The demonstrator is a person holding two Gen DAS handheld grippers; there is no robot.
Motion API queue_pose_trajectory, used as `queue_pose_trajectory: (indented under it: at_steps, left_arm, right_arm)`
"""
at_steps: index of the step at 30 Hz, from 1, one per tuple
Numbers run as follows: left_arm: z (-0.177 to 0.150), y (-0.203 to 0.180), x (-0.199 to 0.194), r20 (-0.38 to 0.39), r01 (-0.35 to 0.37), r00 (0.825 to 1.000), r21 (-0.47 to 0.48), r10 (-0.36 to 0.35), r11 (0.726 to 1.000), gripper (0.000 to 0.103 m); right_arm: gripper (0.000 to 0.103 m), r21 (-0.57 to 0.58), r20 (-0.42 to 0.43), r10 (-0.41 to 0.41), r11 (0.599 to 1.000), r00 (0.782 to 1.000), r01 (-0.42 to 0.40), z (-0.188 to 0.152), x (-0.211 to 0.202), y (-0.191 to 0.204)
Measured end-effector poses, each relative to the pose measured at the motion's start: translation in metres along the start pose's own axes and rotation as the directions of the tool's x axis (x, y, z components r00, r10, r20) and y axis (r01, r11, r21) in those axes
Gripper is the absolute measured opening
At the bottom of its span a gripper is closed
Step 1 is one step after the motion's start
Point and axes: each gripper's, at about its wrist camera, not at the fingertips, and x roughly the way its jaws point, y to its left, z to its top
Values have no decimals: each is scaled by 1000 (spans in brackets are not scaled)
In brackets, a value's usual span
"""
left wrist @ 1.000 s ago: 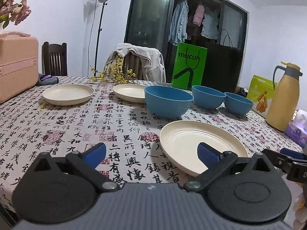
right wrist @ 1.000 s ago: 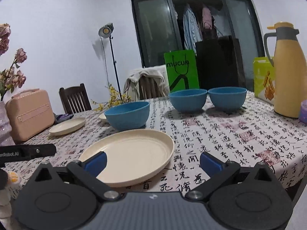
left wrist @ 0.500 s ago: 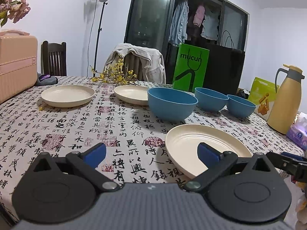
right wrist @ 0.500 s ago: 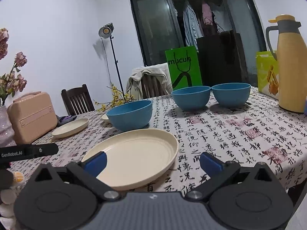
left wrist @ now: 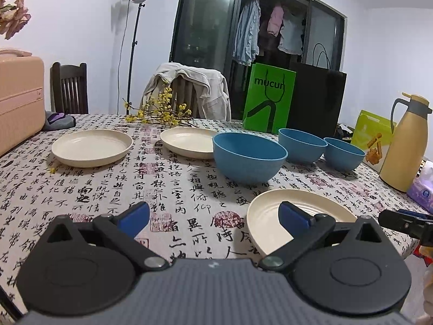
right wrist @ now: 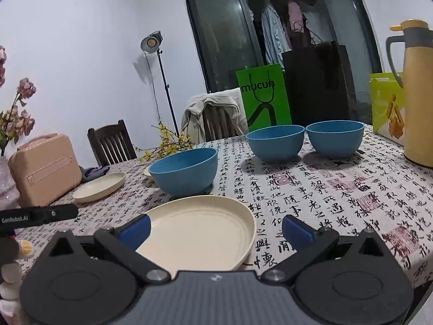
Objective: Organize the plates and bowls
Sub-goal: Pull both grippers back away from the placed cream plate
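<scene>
Three cream plates lie on the calligraphy tablecloth: a near plate (left wrist: pixel 297 211) (right wrist: pixel 200 230), a far-left plate (left wrist: pixel 92 147) (right wrist: pixel 100 185) and a middle plate (left wrist: pixel 186 142). Three blue bowls stand in a row: a large bowl (left wrist: pixel 249 159) (right wrist: pixel 184 170), a second bowl (left wrist: pixel 301 145) (right wrist: pixel 274 142) and a third bowl (left wrist: pixel 343 153) (right wrist: pixel 334 138). My left gripper (left wrist: pixel 213 218) is open near the table's front edge, its right finger over the near plate's rim. My right gripper (right wrist: pixel 215 228) is open, straddling the near plate's right part, holding nothing.
A yellow thermos (left wrist: pixel 406 143) (right wrist: pixel 416 92) stands at the right. A pink case (left wrist: pixel 19 97) (right wrist: pixel 44 162) sits at the left. Yellow flower sprigs (left wrist: pixel 159 113), a green bag (left wrist: pixel 268 97), a tissue pack (left wrist: pixel 423 189) and chairs line the far side.
Both grippers have drifted slightly left and forward; the near plate now sits further right in the left view. Nothing was grasped and both stay open.
</scene>
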Motion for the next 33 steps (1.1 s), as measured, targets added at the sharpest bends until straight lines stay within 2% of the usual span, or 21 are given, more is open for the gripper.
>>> queue_pose_trajectory:
  at_steps: [16, 23, 33]
  left_arm:
    - [7, 21, 33, -53, 9, 999, -9, -9, 1000, 103]
    - [5, 29, 43, -98, 10, 995, -31, -13, 999, 103]
    - [13, 37, 50, -121, 5, 993, -37, -10, 999, 103]
  right_arm:
    - [103, 13, -22, -12, 1000, 1000, 12, 15, 36, -3]
    - [103, 51, -52, 12, 999, 999, -9, 17, 48, 3]
    - [103, 7, -63, 26, 1000, 998, -25, 33, 60, 21]
